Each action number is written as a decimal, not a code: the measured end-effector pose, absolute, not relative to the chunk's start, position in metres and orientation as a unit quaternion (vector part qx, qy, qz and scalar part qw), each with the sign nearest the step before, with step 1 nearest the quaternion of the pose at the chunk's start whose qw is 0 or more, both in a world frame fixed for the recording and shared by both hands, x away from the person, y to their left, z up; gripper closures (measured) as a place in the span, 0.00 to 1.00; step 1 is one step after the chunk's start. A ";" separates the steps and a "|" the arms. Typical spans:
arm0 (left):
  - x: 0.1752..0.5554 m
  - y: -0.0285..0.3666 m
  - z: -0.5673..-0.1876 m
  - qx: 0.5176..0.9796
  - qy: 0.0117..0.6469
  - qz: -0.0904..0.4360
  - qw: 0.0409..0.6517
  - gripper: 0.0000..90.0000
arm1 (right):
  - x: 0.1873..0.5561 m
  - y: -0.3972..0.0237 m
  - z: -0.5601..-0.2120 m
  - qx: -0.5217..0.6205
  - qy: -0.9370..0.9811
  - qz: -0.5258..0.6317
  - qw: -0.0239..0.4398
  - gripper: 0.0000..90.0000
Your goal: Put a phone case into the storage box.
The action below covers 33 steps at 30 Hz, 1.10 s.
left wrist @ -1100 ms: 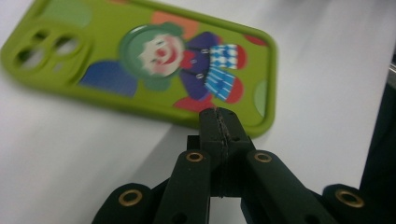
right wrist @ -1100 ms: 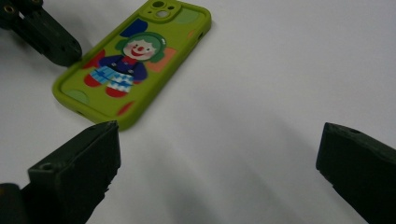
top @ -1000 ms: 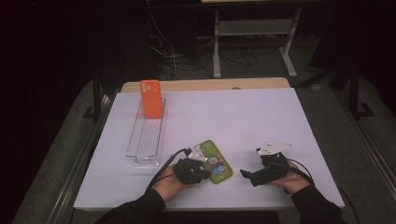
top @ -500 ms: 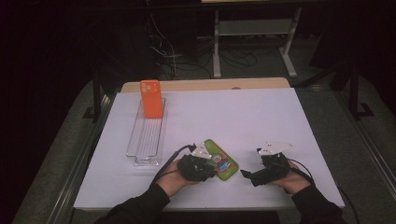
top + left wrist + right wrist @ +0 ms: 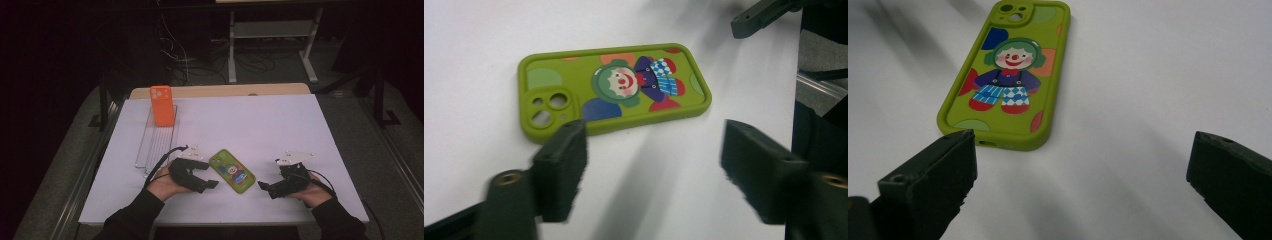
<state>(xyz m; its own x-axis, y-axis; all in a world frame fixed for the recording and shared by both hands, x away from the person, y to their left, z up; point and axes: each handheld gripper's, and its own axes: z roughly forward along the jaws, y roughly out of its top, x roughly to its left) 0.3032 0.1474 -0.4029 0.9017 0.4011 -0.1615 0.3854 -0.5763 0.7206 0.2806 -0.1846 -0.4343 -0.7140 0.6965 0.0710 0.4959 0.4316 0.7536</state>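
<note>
green case (image 5: 232, 171) flat between left gripper (image 5: 205, 180) and right gripper (image 5: 266, 187), both jaws wide, empty; white table (image 5: 260, 125); orange case (image 5: 162, 105) on clear rack (image 5: 156, 145); dark room

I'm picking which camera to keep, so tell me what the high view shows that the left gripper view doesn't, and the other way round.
High view alone: the orange phone case standing at the far end of the clear rack, both forearms, and the whole white table. Left gripper view alone: close detail on the green clown phone case, its camera cutouts and the clown's blue checked trousers, seen between the left hand-held gripper and its open jaws. Both share the green case lying flat on the table and the right hand-held gripper beyond it.
</note>
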 end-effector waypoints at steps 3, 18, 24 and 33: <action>0.306 0.152 -0.401 0.888 0.219 0.013 0.405 0.15 | 0.281 -0.182 -0.434 0.365 0.835 0.393 0.121 0.00; 0.308 0.161 -0.394 0.878 0.217 0.040 0.425 0.00 | 0.286 -0.176 -0.411 0.374 0.824 0.411 0.113 0.00; 0.310 0.165 -0.393 0.874 0.224 0.040 0.429 0.00 | 0.290 -0.163 -0.400 0.367 0.826 0.416 0.103 0.00; 0.312 0.169 -0.392 0.871 0.231 0.043 0.431 0.00 | 0.300 -0.130 -0.395 0.373 0.835 0.395 0.091 0.00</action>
